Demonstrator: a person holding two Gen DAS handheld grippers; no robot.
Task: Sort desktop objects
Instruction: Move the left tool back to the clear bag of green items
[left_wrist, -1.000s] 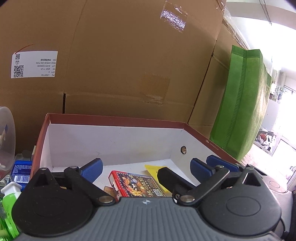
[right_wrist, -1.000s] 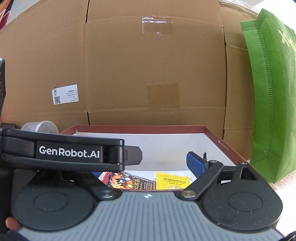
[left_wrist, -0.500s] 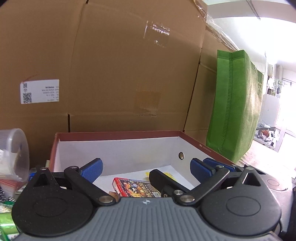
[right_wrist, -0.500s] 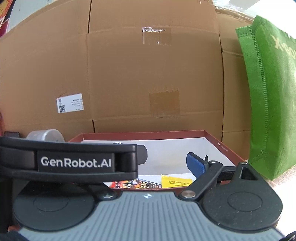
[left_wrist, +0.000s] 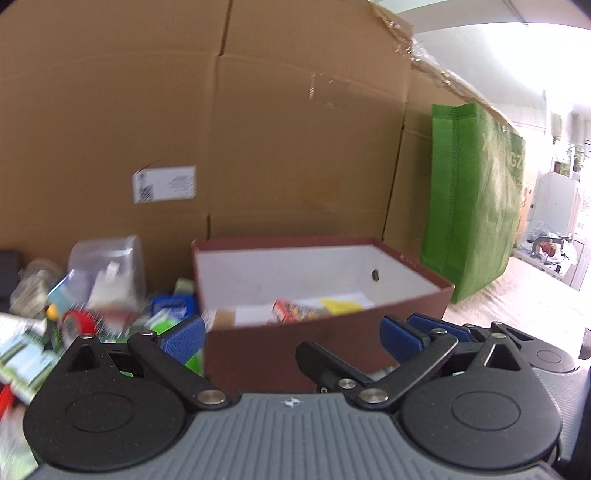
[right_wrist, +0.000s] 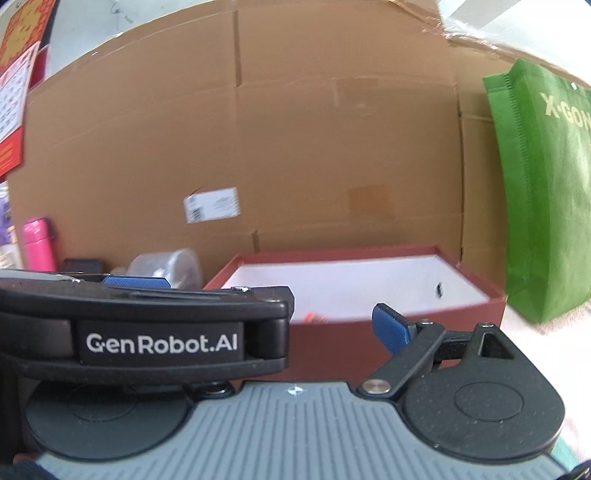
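A dark red box (left_wrist: 325, 343) with a white inside stands ahead of both grippers; it also shows in the right wrist view (right_wrist: 476, 306). Inside lie a red card pack (left_wrist: 295, 309), a yellow slip (left_wrist: 341, 305) and white paper. My left gripper (left_wrist: 291, 334) is open and empty, in front of the box's near wall. My right gripper (right_wrist: 266, 306) is open and empty, also short of the box. The left gripper's body (right_wrist: 144, 332) covers the right gripper's left finger in the right wrist view.
A blurred heap of small items lies left of the box: a clear plastic tub (left_wrist: 110, 266), red tape roll (left_wrist: 79, 323), blue packet (left_wrist: 173, 304), green items. Large cardboard cartons (left_wrist: 258, 147) form the back wall. A green fabric bag (left_wrist: 476, 199) stands right. A pink bottle (right_wrist: 37, 240) stands far left.
Both grippers have pulled back and out of the box, so its near wall now shows. The left view has swung left, showing the heap of items. Both stay open and empty.
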